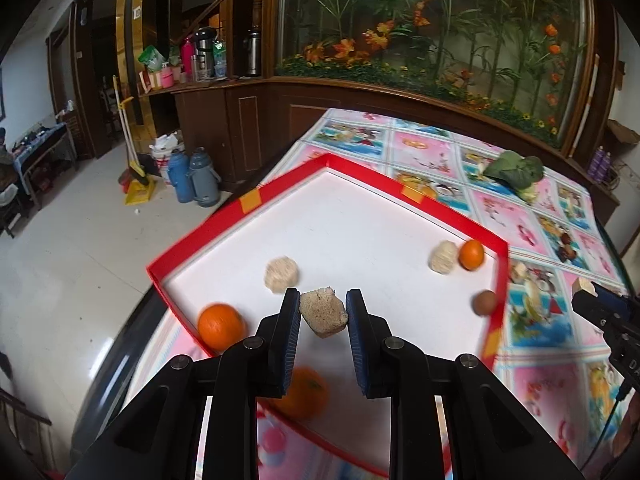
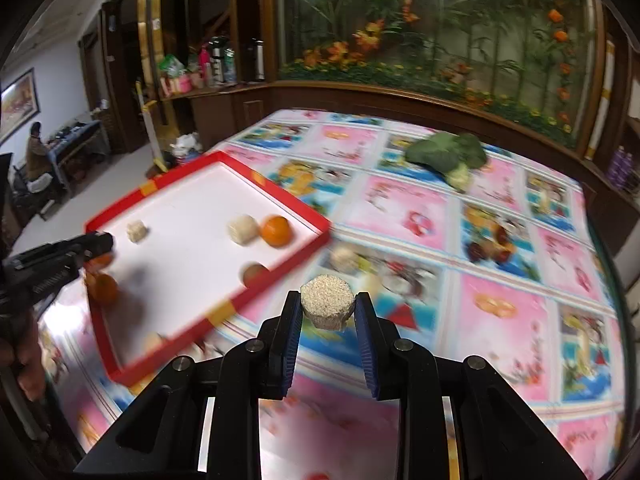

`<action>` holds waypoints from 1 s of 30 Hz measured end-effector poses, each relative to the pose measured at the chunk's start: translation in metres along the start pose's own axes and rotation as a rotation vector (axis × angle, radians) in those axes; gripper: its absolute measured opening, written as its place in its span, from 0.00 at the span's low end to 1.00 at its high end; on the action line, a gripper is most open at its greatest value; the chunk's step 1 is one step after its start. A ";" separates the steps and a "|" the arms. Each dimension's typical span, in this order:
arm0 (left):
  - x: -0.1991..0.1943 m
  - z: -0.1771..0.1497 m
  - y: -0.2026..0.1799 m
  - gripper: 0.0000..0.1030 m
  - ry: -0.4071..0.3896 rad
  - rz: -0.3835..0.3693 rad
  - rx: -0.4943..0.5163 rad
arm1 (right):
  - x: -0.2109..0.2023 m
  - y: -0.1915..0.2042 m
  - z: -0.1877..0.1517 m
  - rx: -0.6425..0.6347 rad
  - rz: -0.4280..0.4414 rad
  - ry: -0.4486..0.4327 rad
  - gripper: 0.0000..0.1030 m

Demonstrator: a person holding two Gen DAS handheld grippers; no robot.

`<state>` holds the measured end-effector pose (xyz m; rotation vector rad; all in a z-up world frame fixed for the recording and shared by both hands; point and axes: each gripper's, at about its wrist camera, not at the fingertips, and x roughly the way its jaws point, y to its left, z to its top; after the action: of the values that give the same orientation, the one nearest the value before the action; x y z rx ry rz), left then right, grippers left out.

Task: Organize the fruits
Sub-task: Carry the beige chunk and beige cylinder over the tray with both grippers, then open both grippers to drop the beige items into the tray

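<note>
A red-rimmed white tray [image 1: 360, 168] [image 2: 276, 194] lies on the table's left part. In it are oranges [image 1: 221, 326] [image 1: 471, 255] [image 2: 275, 230], beige crumbly chunks [image 1: 282, 274] [image 1: 443, 257] [image 2: 243, 229] and a small brown round fruit [image 1: 486, 302] [image 2: 255, 273]. Above the tray's near part, my left gripper [image 1: 323, 300] is shut on a beige chunk [image 1: 323, 318]. My right gripper [image 2: 328, 300] is shut on a hexagonal beige chunk [image 2: 328, 308], over the tablecloth just right of the tray. A blurred orange [image 1: 304, 394] shows below the left fingers.
A leafy green vegetable [image 1: 514, 172] [image 2: 444, 152] lies on the patterned tablecloth [image 2: 500, 304] at the far side. Another beige chunk [image 2: 344, 258] rests on the cloth beside the tray. A wooden cabinet with a flower display runs behind the table. A hand [image 2: 24, 360] holds the left gripper.
</note>
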<state>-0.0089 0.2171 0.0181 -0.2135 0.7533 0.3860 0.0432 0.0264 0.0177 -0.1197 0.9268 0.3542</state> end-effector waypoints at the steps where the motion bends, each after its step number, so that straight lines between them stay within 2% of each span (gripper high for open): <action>1: 0.004 0.002 0.000 0.21 0.002 0.009 0.003 | 0.005 0.006 0.006 -0.006 0.025 -0.004 0.26; 10: 0.043 0.027 0.007 0.21 0.021 0.074 0.003 | 0.051 0.056 0.025 -0.063 0.133 0.028 0.26; 16: 0.072 0.043 0.010 0.21 0.036 0.098 0.014 | 0.075 0.066 0.024 -0.072 0.147 0.062 0.26; 24: 0.096 0.048 0.013 0.23 0.053 0.135 0.021 | 0.092 0.073 0.023 -0.085 0.178 0.097 0.27; 25: 0.099 0.048 0.014 0.31 0.063 0.137 0.019 | 0.093 0.074 0.022 -0.089 0.183 0.104 0.27; 26: 0.099 0.047 0.015 0.44 0.067 0.137 0.017 | 0.093 0.075 0.021 -0.092 0.190 0.107 0.27; 27: 0.099 0.047 0.016 0.50 0.066 0.136 0.010 | 0.092 0.075 0.020 -0.095 0.187 0.103 0.29; 29: 0.096 0.048 0.018 0.77 0.052 0.149 -0.002 | 0.087 0.072 0.020 -0.089 0.178 0.092 0.41; 30: 0.093 0.048 0.019 0.80 0.038 0.170 -0.008 | 0.083 0.069 0.021 -0.081 0.175 0.084 0.49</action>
<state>0.0747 0.2742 -0.0137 -0.1649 0.8101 0.5470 0.0803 0.1169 -0.0332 -0.1286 1.0087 0.5529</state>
